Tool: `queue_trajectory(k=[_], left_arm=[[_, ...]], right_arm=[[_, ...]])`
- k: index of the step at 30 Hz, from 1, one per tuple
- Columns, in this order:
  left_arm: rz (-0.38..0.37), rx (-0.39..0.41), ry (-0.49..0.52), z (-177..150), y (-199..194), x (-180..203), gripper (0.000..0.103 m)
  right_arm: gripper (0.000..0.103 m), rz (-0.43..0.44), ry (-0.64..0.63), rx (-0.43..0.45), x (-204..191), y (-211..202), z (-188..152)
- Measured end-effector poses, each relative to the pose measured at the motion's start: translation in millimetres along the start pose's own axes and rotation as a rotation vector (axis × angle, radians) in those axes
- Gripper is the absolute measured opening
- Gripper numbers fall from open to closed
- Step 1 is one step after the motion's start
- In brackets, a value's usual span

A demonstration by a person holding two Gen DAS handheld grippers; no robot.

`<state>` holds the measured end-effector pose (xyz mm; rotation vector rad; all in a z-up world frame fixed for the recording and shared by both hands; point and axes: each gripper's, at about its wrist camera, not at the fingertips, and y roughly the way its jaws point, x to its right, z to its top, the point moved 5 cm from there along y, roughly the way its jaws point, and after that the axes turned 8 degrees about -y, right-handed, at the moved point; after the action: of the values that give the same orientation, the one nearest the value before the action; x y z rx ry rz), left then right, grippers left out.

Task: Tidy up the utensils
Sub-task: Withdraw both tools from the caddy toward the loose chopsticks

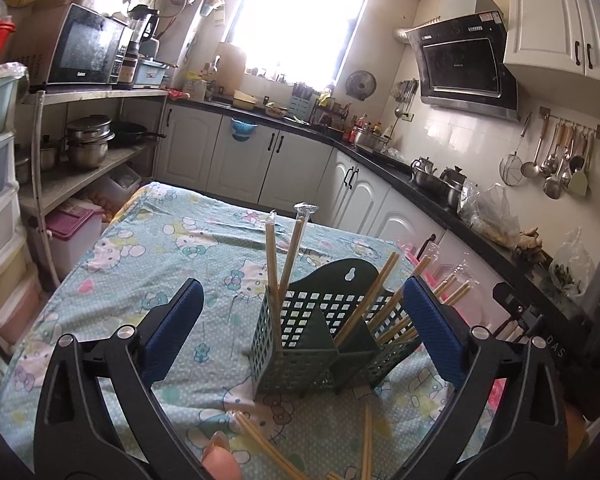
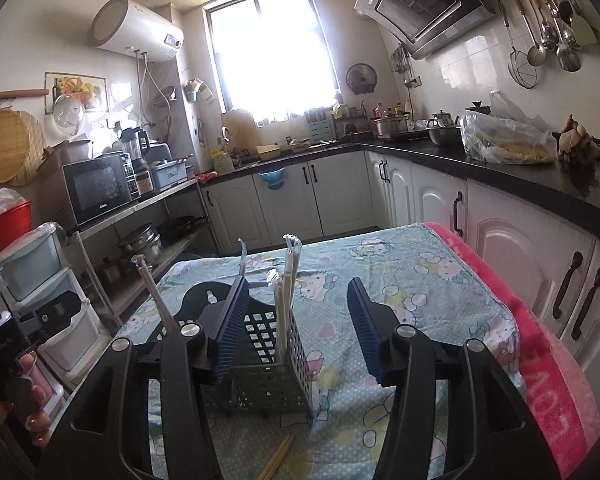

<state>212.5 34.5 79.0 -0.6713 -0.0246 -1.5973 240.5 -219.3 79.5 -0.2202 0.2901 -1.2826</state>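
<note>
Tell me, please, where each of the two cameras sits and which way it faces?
Left wrist: on the left gripper, open, looking along its blue fingers over the green utensil holder toward the window; a fingertip shows below.
Right wrist: on the right gripper, open, holder by its left finger, facing the same window; the other hand shows at left.
Shared: holder, wrapped chopsticks, tablecloth, window.

Beyond the fingertips a light blue cartoon-print tablecloth (image 1: 148, 256) covers the table, with a pink towel (image 2: 540, 364) along its edge to the right of the fingers. Far ahead a bright window (image 2: 272, 48) glows above a black countertop (image 2: 500, 168) and white cabinet doors (image 2: 340, 196). Left of the fingers a black microwave (image 1: 86, 50) sits on a metal shelf above steel pots (image 1: 88, 140). Up to the right hang a black range hood (image 1: 464, 64) and metal ladles (image 1: 556, 160); a white cylindrical water heater (image 2: 136, 28) is mounted upper left.
</note>
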Motion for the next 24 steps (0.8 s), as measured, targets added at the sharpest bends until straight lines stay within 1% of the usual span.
queue_trajectory(k=[4, 10, 24], left_arm=[[0.004, -0.008, -0.008, -4, -4, -4, 0.092], [0.014, -0.027, -0.021, -12, -6, -10, 0.092], [0.062, -0.101, -0.035, -38, 0, -25, 0.092]], right_arm=[[0.054, 0.014, -0.010, -0.010, -2, -4, -2], [0.056, 0.031, -0.019, -0.049, -6, -6, -12], [0.056, 0.073, -0.082, -0.159, -22, -4, -47]])
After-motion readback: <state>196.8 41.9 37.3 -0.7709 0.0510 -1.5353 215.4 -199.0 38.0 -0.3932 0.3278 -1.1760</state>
